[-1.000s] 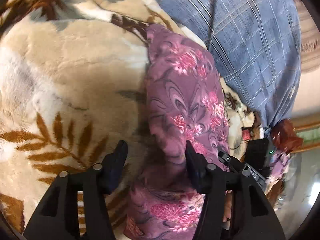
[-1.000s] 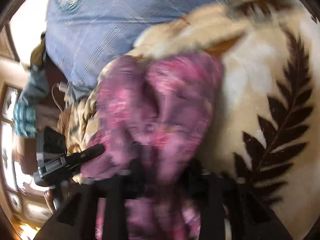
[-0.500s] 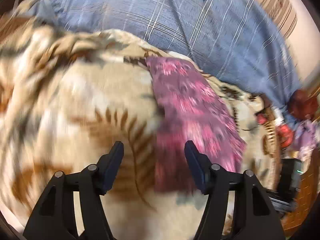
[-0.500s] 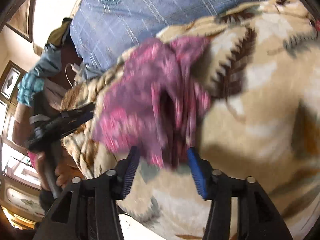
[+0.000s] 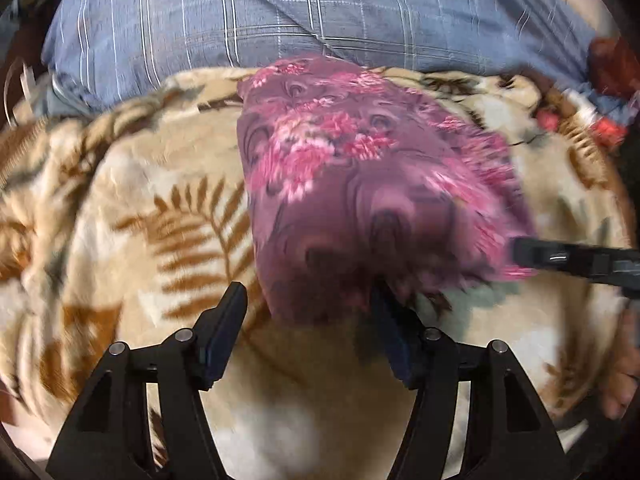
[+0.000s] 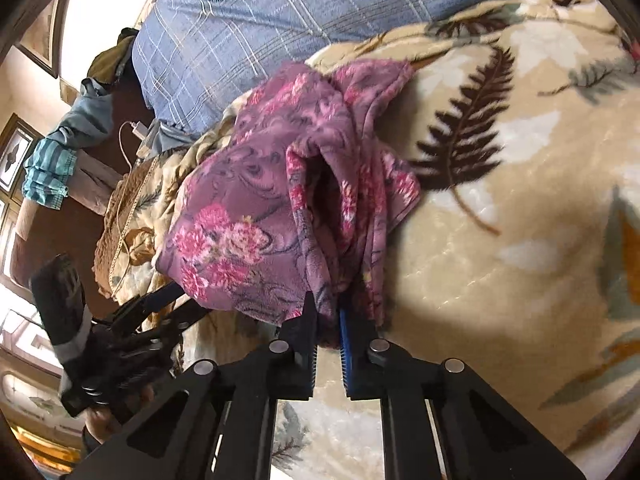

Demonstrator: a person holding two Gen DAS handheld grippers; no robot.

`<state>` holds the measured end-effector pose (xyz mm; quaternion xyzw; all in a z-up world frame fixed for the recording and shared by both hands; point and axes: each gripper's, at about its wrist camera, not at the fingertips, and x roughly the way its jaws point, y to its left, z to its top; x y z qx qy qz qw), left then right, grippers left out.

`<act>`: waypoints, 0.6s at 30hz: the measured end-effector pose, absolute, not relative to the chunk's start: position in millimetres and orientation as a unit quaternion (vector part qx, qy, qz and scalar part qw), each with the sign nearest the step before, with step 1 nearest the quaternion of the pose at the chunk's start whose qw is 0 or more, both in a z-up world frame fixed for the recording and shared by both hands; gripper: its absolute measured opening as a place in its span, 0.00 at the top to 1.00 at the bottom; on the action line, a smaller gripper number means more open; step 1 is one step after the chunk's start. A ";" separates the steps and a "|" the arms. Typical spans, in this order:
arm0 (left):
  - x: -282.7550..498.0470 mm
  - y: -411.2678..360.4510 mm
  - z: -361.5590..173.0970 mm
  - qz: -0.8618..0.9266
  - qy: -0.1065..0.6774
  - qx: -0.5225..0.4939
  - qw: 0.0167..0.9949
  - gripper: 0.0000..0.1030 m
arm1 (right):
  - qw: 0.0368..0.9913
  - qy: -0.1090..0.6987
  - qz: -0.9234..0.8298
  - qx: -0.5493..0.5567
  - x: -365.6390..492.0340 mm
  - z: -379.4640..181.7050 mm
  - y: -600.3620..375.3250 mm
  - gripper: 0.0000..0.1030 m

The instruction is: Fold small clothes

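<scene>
Directly ahead of my right tool [image 6: 328, 320], whose jaws have just closed on its bunched near edge, the soft, light, limp floral garment [image 6: 280, 184] lies on the bed's fern-print blanket [image 6: 520, 220], so I should take its hem corners with my open left tool [image 5: 308, 316].

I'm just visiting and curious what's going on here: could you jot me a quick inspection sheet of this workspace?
Surface: beige blanket with a fern print.
Job's things: purple flowered garment, bunched, partly lifted.
Clutter: blue checked pillow; teal cloth at the edge.
Grippers: right gripper has just closed, pinching the garment's edge; left gripper open at the garment's near edge.
Cables: white cable beside the blanket.
Surroundings: framed picture on the wall.
</scene>
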<state>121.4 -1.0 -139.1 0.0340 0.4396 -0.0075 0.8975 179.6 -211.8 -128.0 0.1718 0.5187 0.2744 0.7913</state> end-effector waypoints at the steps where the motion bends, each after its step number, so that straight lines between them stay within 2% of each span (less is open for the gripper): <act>1: 125.6 2.9 -136.3 0.002 0.431 0.019 0.902 0.49 | 0.796 0.513 0.271 0.174 178.3 -121.9 -214.9 0.92; 3: 126.2 15.8 -132.1 -0.007 0.421 -0.029 0.906 0.61 | 0.809 0.499 0.261 0.168 175.6 -108.5 -221.0 0.92; 5: 128.2 30.6 -134.4 -0.022 0.424 -0.079 0.902 0.62 | 0.817 0.493 0.249 0.165 177.4 -106.1 -227.5 0.93; 9: 119.5 42.7 -130.6 -0.043 0.421 -0.117 0.899 0.76 | 0.791 0.533 0.231 0.190 188.3 -131.1 -233.3 0.93; 11: 107.2 47.7 -122.6 -0.044 0.388 -0.125 0.912 0.77 | 0.785 0.532 0.242 0.205 185.0 -126.0 -234.5 0.93; 14: 128.5 59.8 -157.8 -0.021 0.455 -0.157 0.876 0.76 | 0.786 0.532 0.248 0.191 186.1 -129.5 -230.1 0.93; 17: 121.8 55.1 -150.0 -0.021 0.445 -0.135 0.885 0.76 | 0.765 0.557 0.250 0.205 188.8 -145.4 -226.1 0.91; 18: 120.0 53.6 -151.1 -0.017 0.449 -0.131 0.884 0.72 | 0.772 0.552 0.251 0.191 187.1 -139.7 -226.2 0.87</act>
